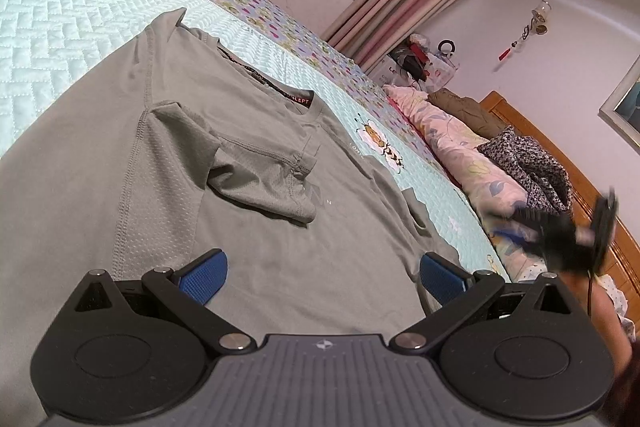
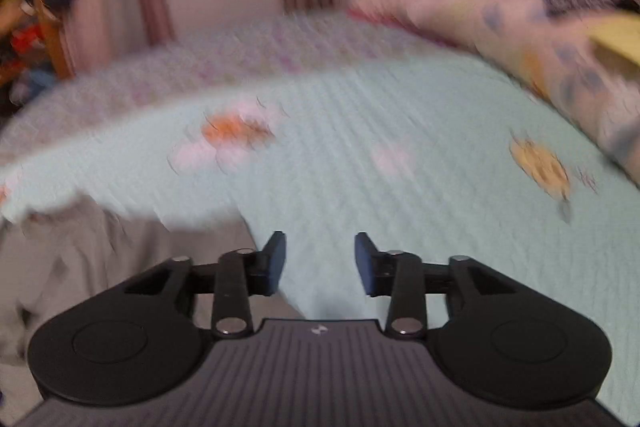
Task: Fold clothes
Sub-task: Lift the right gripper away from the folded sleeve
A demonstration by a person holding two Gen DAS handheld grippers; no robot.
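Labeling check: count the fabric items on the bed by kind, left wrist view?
Grey T-shirt: 1
Floral duvet: 1
Brown garment: 1
Speckled dark garment: 1
Total: 4

Grey t-shirt (image 1: 240,187), mint quilted bedspread (image 1: 60,7) with bee motifs, pink floral duvet (image 1: 460,147)

We hold the left gripper (image 1: 322,277) low, pointing slightly down, blue pads (image 1: 204,277) spread wide, nothing between them. Our right gripper (image 2: 320,261) shows jaws partly apart, empty, view blurred; from the left wrist it's a dark smear at right (image 1: 568,227).
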